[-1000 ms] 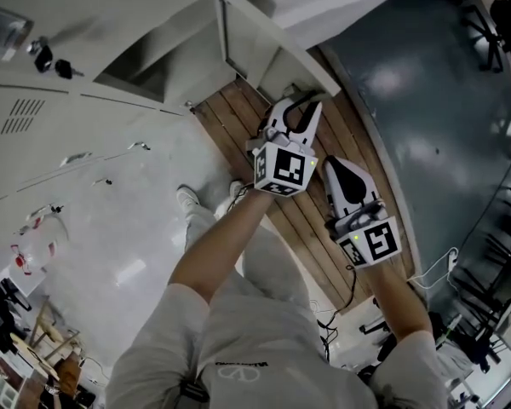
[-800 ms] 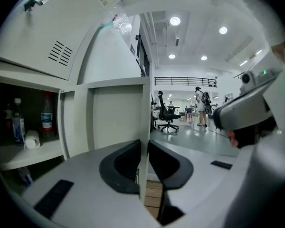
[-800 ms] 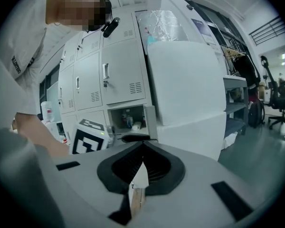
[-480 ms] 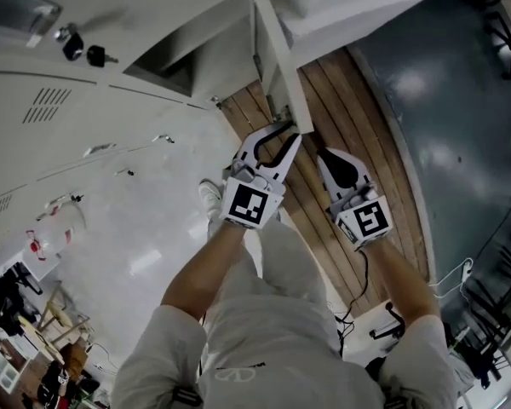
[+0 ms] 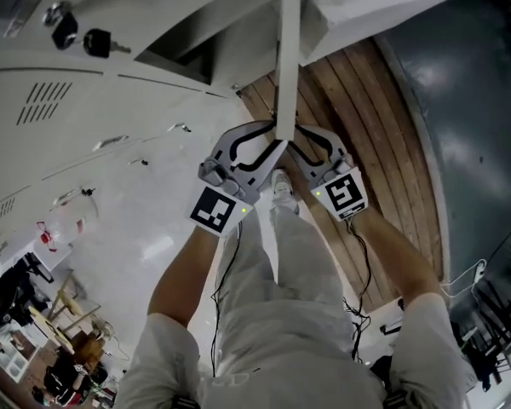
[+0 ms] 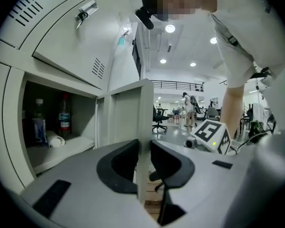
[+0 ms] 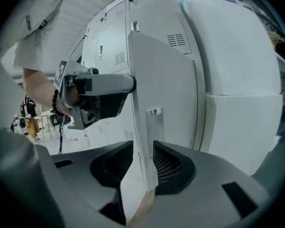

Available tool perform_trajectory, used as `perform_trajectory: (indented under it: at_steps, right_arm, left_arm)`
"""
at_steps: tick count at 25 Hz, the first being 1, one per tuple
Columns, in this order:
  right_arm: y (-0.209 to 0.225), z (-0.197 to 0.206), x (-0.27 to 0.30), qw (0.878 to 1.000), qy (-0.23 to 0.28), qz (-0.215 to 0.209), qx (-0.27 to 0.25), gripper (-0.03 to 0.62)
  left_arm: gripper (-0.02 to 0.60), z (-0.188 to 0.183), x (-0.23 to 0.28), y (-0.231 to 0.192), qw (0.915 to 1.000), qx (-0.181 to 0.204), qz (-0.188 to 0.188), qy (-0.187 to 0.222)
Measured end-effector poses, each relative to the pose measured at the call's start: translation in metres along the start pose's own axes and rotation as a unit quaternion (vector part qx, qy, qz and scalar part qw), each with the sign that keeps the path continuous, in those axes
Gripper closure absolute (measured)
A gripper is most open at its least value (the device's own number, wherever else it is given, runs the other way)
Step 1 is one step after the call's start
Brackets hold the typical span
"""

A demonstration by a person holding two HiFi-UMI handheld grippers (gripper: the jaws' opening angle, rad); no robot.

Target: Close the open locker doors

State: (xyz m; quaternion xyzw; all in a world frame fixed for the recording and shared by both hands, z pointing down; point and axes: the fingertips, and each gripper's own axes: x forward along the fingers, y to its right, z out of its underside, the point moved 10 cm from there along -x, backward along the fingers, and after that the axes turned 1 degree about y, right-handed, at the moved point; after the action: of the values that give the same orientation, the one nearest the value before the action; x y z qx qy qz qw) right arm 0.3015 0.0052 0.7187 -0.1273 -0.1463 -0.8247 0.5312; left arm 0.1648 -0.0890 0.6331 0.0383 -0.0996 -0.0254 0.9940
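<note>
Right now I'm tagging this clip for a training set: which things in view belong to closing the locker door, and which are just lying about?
Part of the job:
door, standing open
open locker

Just lying about:
bottles and a roll inside that locker
keys
office chair

Brown wooden planks (image 5: 383, 126) run beside a glossy white floor (image 5: 128, 254) and a dark grey floor strip (image 5: 468, 100). Beyond, an open hall shows round ceiling lights (image 6: 169, 28), a railed upper gallery (image 6: 178, 84), a black office chair (image 6: 159, 120), and what may be cluttered shelving (image 5: 25, 348).
</note>
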Motion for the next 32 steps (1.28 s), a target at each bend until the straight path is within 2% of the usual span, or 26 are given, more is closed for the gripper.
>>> perform_trajectory:
  at_steps: [6, 13, 18, 22, 23, 25, 27, 29, 32]
  right_arm:
    - [0.004, -0.003, 0.031, 1.000, 0.014, -0.003, -0.010, 0.437]
    - [-0.001, -0.017, 0.056, 0.997, 0.015, -0.040, -0.063, 0.457]
    - [-0.010, -0.026, 0.076, 0.997, 0.009, -0.046, -0.067, 0.465]
    - [-0.018, -0.035, 0.096, 0.997, 0.011, -0.047, -0.061, 0.470]
    - [-0.017, -0.038, 0.102, 0.997, 0.010, -0.050, -0.063, 0.471]
    - [-0.016, -0.043, 0.114, 0.996, 0.007, -0.058, -0.068, 0.473]
    - [-0.017, -0.047, 0.125, 0.996, 0.004, -0.060, -0.068, 0.474]
    - [-0.019, -0.051, 0.135, 0.996, 0.004, -0.059, -0.062, 0.476]
    - [-0.020, -0.056, 0.152, 0.997, 0.007, -0.052, -0.054, 0.477]
  left_arm:
    - [0.499, 0.007, -0.012, -0.010, 0.9996, -0.018, 0.014, -0.019]
    - [0.495, 0.011, -0.024, -0.030, 0.9991, -0.023, 0.034, -0.009]
    - [0.494, 0.011, -0.038, -0.047, 0.9992, -0.027, 0.029, -0.003]
    - [0.497, 0.014, -0.065, -0.057, 0.9998, -0.010, -0.018, -0.004]
    - [0.499, 0.019, -0.075, -0.059, 0.9990, -0.017, -0.041, -0.001]
    - [0.517, 0.037, -0.096, -0.059, 0.9935, -0.063, -0.095, 0.000]
    - [0.546, 0.060, -0.110, -0.053, 0.9878, -0.087, -0.124, -0.035]
    - [0.563, 0.084, -0.108, -0.046, 0.9832, -0.084, -0.139, -0.085]
    - [0.563, 0.115, -0.089, -0.041, 0.9761, -0.096, -0.164, -0.105]
